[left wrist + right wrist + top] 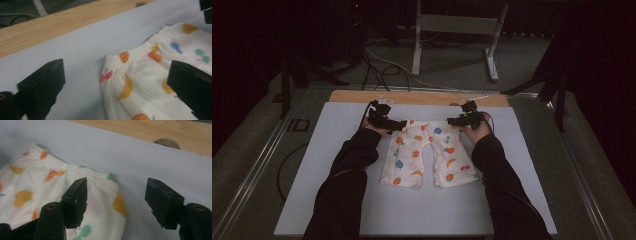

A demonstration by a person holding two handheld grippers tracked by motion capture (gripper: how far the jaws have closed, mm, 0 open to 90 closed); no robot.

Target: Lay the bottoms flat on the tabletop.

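Note:
A small pair of white pants (427, 152) printed with coloured fruit lies flat on the white mat (337, 165), waistband toward the far side and legs toward me. My left gripper (401, 125) sits at the waistband's left corner and my right gripper (451, 120) at its right corner. In the left gripper view the left gripper (116, 68) is open, its jaws spread wide on either side of the pants' (140, 75) corner. In the right gripper view the right gripper (117, 182) is open too, one jaw over the pants (37, 185), the other over bare mat.
A wooden strip (422, 97) borders the mat's far edge. Beyond it on the floor stand a grey metal frame (452, 25) and loose cables (382, 65). Bare mat surrounds the pants on all sides.

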